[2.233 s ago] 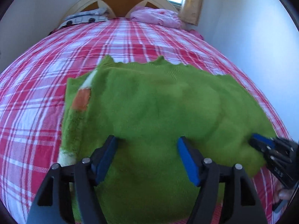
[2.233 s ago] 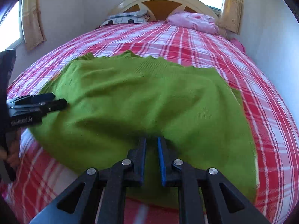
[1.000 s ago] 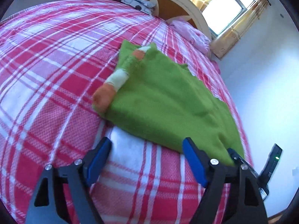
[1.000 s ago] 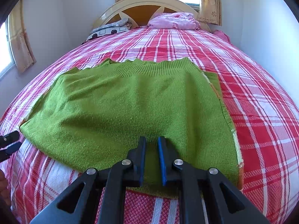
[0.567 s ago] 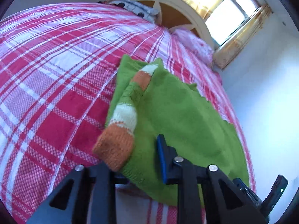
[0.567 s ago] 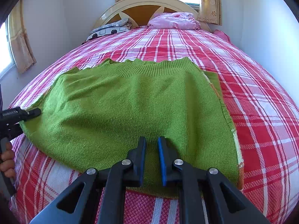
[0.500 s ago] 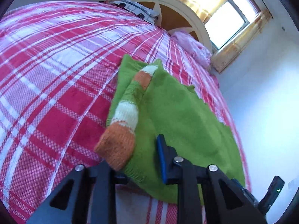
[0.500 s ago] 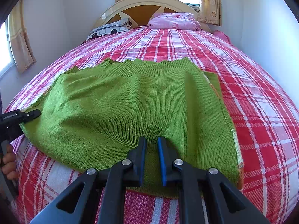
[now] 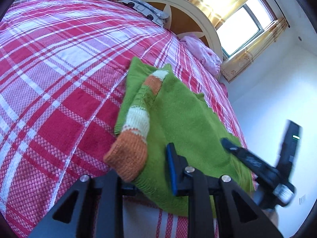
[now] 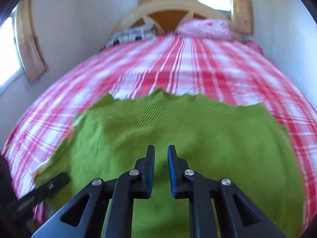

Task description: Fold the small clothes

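While the left gripper (image 9: 150,168) pinches the green sweater (image 9: 184,123) by its orange cuff (image 9: 126,158), the right gripper (image 10: 160,158) nips the sweater's near fold, fingers nearly together. Sweater lies on the plaid bedspread (image 9: 59,63). Beyond it: pink pillow (image 10: 206,29), patterned pillow (image 9: 146,11), headboard (image 10: 168,10).

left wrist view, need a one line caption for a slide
Left tongs clamp the green sweater beside its orange cuff on a red plaid bed.
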